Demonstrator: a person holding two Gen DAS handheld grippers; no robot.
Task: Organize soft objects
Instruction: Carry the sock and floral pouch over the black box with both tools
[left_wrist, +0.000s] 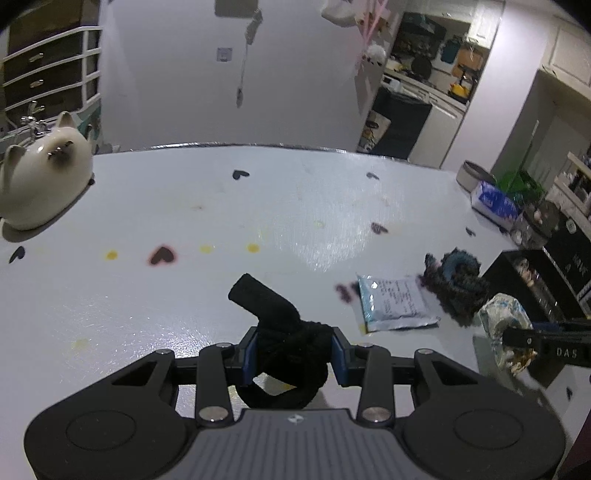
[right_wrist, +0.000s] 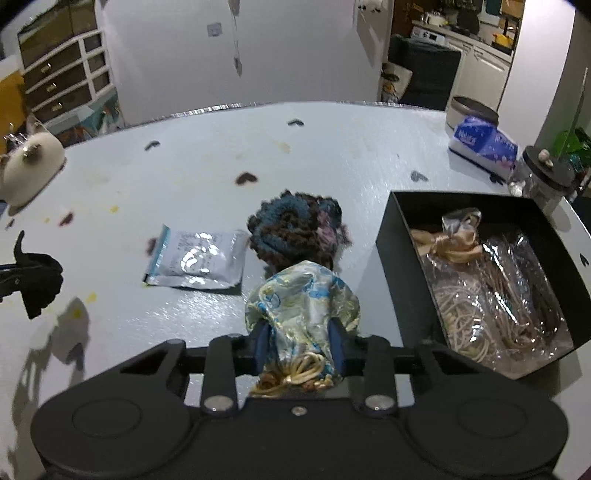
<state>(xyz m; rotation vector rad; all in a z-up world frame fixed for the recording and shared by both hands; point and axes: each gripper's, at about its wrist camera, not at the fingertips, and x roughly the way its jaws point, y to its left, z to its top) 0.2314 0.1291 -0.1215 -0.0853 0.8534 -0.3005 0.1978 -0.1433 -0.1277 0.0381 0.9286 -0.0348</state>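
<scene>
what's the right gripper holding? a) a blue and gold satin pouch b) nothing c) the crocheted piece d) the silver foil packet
a: the right gripper is shut on the satin pouch, while the foil packet and the crocheted piece lie on the table.

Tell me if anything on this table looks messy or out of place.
The table carries yellow and brownish stains scattered among its dark heart marks. A foil packet lies askew beside the crocheted pile, both outside the black box.

I am counting two tools: my left tool (left_wrist: 294, 354) gripping one black cloth (left_wrist: 280, 332), my right tool (right_wrist: 298, 347) one satin pouch (right_wrist: 303, 295). Lying on the desk (right_wrist: 332, 155): one crocheted piece (right_wrist: 295, 229), one foil packet (right_wrist: 199, 264), one black box (right_wrist: 399, 236).
</scene>
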